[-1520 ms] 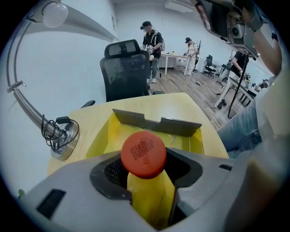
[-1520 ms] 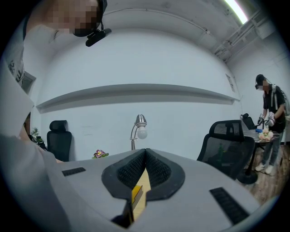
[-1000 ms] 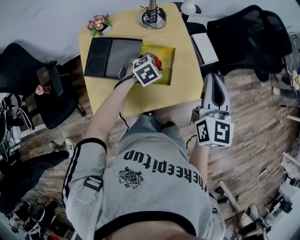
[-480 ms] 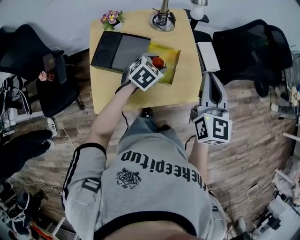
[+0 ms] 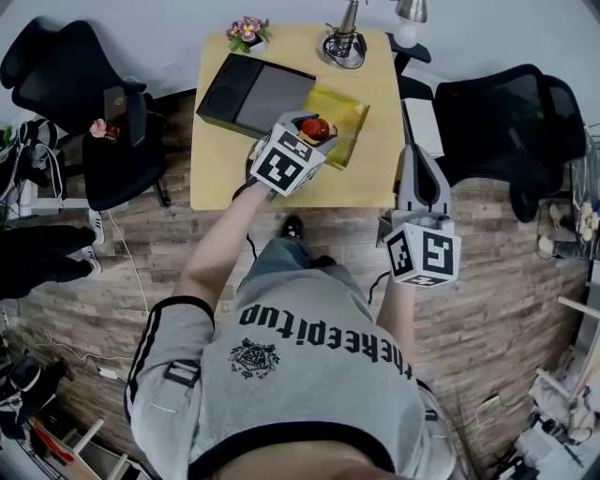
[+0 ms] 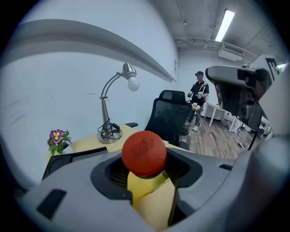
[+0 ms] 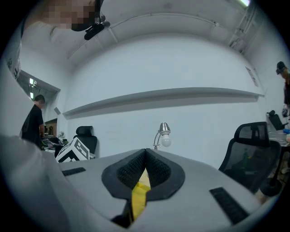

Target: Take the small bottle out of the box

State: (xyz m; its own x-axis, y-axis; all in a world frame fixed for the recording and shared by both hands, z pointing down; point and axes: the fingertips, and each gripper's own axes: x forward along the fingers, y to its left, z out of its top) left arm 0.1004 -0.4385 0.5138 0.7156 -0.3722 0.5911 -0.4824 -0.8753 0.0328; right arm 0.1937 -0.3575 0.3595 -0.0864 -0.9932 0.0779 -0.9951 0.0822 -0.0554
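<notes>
The small bottle (image 6: 144, 153) shows a red-orange round top above the yellow box (image 5: 345, 112). At ten o'clock from that box, a black tray (image 5: 258, 94) lies on the pale wooden counter (image 5: 225, 173). The left tongs (image 6: 146, 171) and right tongs (image 7: 144, 176) are grey, each with a cube of black-and-white square markers. The flowers (image 5: 247, 28) at the counter's eleven o'clock are purple and yellow. The floor (image 5: 525, 281) is brown planks.

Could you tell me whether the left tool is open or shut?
Shut: the left tool clamps the red-capped small bottle between its jaws.
</notes>
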